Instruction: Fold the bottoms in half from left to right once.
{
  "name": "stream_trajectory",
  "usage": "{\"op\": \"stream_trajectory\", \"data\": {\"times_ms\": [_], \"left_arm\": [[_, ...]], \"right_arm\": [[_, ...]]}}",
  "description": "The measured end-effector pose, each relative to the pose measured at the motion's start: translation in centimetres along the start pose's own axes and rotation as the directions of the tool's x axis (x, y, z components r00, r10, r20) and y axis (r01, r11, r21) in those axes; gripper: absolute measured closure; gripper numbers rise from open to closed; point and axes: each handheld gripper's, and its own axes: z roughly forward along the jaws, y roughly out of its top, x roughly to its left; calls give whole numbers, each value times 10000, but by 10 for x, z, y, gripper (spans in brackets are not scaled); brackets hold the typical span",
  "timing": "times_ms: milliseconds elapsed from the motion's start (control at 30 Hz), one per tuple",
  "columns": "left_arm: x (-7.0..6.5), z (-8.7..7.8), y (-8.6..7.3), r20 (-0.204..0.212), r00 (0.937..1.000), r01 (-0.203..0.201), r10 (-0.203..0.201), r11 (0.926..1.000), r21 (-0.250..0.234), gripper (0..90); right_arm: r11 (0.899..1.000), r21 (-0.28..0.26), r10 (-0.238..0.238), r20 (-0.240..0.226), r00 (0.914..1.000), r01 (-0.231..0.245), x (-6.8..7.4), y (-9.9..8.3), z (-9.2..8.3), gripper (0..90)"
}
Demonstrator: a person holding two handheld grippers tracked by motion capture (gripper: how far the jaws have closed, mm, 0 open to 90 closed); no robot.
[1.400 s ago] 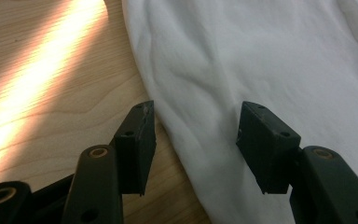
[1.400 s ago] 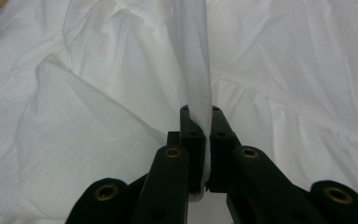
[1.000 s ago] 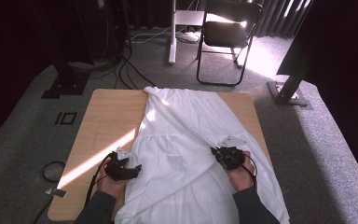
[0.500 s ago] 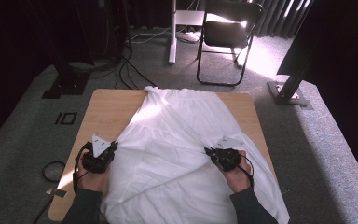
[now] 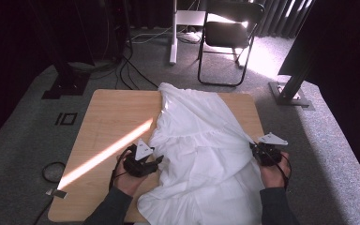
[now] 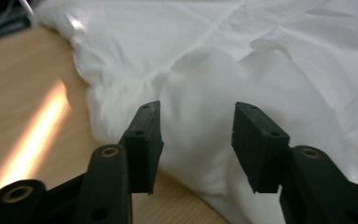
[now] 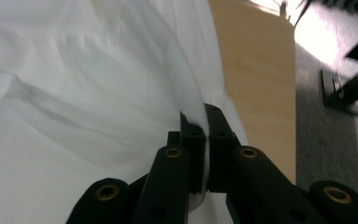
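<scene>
White garment (image 5: 206,154) lies spread over the right half of the wooden table (image 5: 108,117), running from the far edge near the middle down to the near edge, where its hem hangs past the table lip; the left half of the tabletop is bare wood with a diagonal strip of sunlight (image 5: 105,152) across it. Left gripper (image 5: 157,161) sits at the garment's left edge, near side of the table, held in the person's left hand (image 5: 131,180) – its jaws have just been opening and now stand about half apart. In the left gripper view (image 6: 196,135) a puffed fold of the white cloth lies between and beyond the two jaws, but the pads are clear of it, nothing clamped. Right gripper (image 5: 254,149) is at the garment's right edge, near the table's right side, in the right hand (image 5: 272,171); its jaws are closed tight on a thin fold of the cloth – the right gripper view (image 7: 206,149) shows the fabric pinched between the two pads and pulled up into a ridge running away from the jaws. In the high view a taut crease runs from that pinch toward the far middle of the garment. Beyond the table: a black folding chair (image 5: 229,35) on grey carpet, cables on the floor (image 5: 126,65) far left.
</scene>
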Motion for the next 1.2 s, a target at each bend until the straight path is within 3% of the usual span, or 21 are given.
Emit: {"op": "stream_trajectory", "data": {"times_ms": [67,133,233,267,300,333,400,467,533,633,700,733,767,800,833,867,1033,1100,1133,1167,1200], "left_arm": [[0,18,-7,-277,9995,180,-166,9986,506,418],[2,34,-12,-230,9987,472,-455,9955,822,364],[-1,53,-18,-103,9994,355,-345,9914,1259,363],[-1,53,-18,-103,9994,355,-345,9914,1259,401],[-3,58,-20,124,9997,169,-189,9895,1437,401],[-7,65,-22,36,10000,-92,87,9857,1684,464],[-7,68,-23,330,9995,-24,-26,9887,1496,617],[-5,71,-21,418,9990,120,-185,9886,1501,657],[-3,74,-16,143,9997,-216,195,9861,1649,827],[1,76,-14,-188,9992,-313,352,9840,1752,850],[11,77,-13,-478,9983,-228,321,9827,1836,853],[26,75,-14,-953,9951,-71,259,9811,1932,855],[26,75,-14,-953,9951,-71,259,9811,1932,855],[44,73,-17,-1496,9887,170,143,9784,2058,856],[44,73,-17,-1496,9887,170,143,9784,2058,856],[58,71,-19,-1893,9819,367,44,9763,2132,856],[103,67,-23,-2774,9602,1001,-333,9680,2303,858],[117,67,-23,-3039,9519,1149,-391,9650,2357,859],[124,68,-23,-3357,9410,1276,-435,9642,2327,859],[124,68,-23,-3357,9410,1276,-435,9642,2327,861],[128,69,-23,-3519,9349,1362,-469,9628,2335,861]], "right_arm": [[9987,502,94,97,9999,-99,-5,-14,17,874],[9968,716,362,80,9993,-367,-10,-22,28,854],[9936,1016,467,238,9986,-489,-14,-26,38,801],[9916,1185,492,228,9985,-516,-15,-27,41,785],[9916,1185,492,228,9985,-516,-15,-27,41,785],[9895,1345,512,228,9984,-538,-15,-28,45,769],[9835,1685,660,55,9978,-660,-14,-33,53,742],[9835,1642,768,30,9970,-763,-14,-35,54,743],[9800,1651,1143,-78,9934,-1115,-15,-35,54,737],[9768,1705,1365,-300,9902,-1295,-15,-35,54,742],[9754,1707,1506,-539,9871,-1395,-9,-35,54,742],[9779,1716,1325,-680,9888,-1192,1,-32,54,750],[9779,1716,1325,-680,9888,-1192,1,-32,54,750],[9814,1687,1069,-868,9905,-912,15,-28,57,753],[9814,1687,1069,-868,9905,-912,15,-28,57,753],[9828,1669,959,-943,9909,-792,19,-25,58,754],[9855,1670,550,-1378,9889,-316,47,-6,75,762],[9867,1604,516,-1478,9877,-276,53,2,83,766],[9866,1603,568,-1524,9867,-320,57,9,91,769],[9866,1603,568,-1524,9867,-320,57,9,91,769],[9866,1600,570,-1573,9859,-315,58,12,94,768]]}}
